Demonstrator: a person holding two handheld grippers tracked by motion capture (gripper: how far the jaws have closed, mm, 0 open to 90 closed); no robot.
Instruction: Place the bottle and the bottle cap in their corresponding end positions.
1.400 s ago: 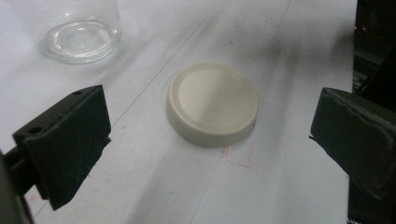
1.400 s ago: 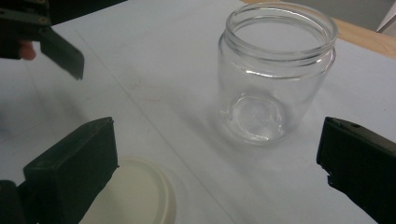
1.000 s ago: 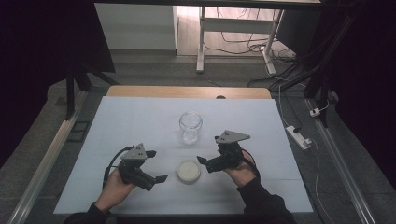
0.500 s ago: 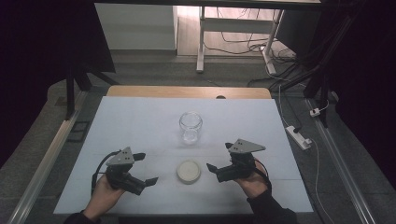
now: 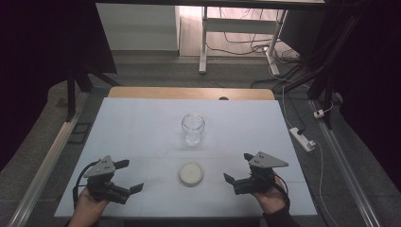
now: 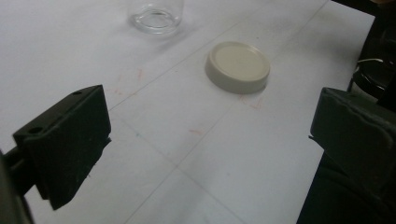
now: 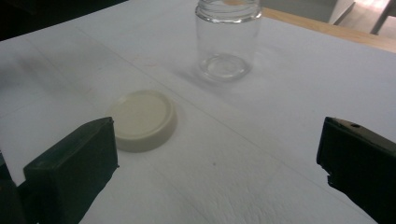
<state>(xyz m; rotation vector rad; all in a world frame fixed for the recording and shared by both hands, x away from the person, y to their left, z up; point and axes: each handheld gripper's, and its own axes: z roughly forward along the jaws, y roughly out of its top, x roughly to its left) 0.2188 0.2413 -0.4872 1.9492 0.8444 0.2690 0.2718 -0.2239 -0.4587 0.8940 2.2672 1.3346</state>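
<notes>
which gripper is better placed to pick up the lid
Probably the right gripper. Its open jaws point at the lid and it sits a little closer. The left gripper is also open and empty but slightly farther off. The jar stands beyond, clear of both.

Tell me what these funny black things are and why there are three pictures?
A person sits at a table holding a claw tool in each hand. The left claw and the right claw are both open and hold nothing. One picture comes from a camera high above the table. The other two come from small cameras riding on each claw, so you see its black fingers at the sides. On the white table stands an empty glass jar with no lid on it. Its cream lid lies flat nearer the person, between the two claws.
</notes>
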